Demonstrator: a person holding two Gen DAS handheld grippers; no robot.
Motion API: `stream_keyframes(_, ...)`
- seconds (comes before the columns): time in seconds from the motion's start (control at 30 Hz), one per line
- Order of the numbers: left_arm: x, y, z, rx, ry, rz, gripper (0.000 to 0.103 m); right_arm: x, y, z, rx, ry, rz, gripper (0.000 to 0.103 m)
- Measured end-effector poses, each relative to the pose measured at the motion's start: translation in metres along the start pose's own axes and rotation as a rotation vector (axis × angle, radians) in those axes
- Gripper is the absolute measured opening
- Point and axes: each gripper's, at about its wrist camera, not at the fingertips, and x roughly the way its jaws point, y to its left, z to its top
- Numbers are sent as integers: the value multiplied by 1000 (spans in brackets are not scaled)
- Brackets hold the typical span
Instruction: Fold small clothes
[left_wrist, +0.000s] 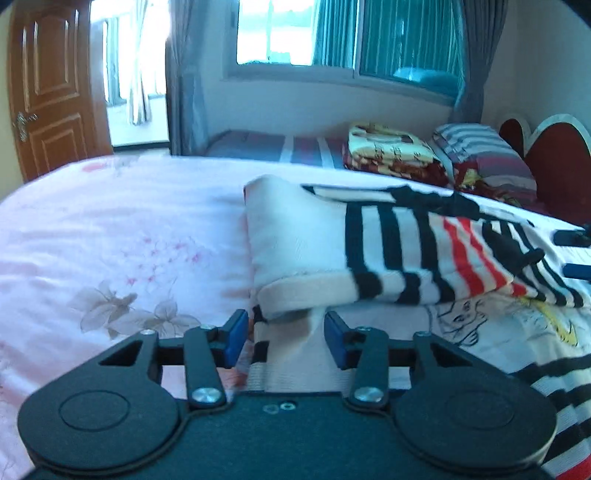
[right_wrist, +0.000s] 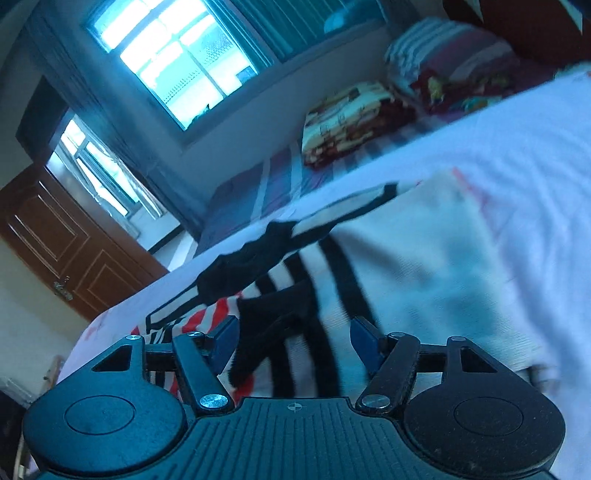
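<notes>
Blue pads on the left hand-held gripper (left_wrist: 286, 338) stand apart, and nothing is clamped between them; only the pale ribbed hem of the striped garment (left_wrist: 406, 254) lies under the gap. The right hand-held gripper (right_wrist: 295, 341) also has its jaws apart, over the black stripes of the same cloth, with no grip on it. The garment is white with black and red stripes, folded over on itself, and lies on the pink flowered bedsheet (left_wrist: 122, 236) of the near bed. Beyond this, a folded patterned blanket (left_wrist: 391, 151) and a striped pillow (left_wrist: 480, 151) rest on a second bed under the window (left_wrist: 347, 33). At the left is a brown door (left_wrist: 51, 85).
</notes>
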Motion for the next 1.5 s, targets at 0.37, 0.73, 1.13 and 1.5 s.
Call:
stream_keyframes(0.37,24,19,7,-27,6,-53,28,28,26,-3,-74,28,-62,4)
stream_keyframes(0.73,32,27,7,-6,41,-71,24,15,17,-20,-118,-20,-129,4)
stream_keyframes(1.13,-14,34,22,11,-48,-114,34,-18,27,-10,-205,-63,-156,5)
stream_keyframes(1.5,52,2,58,52,-16,-210,44,25,50,-10,-348,14,-132,5)
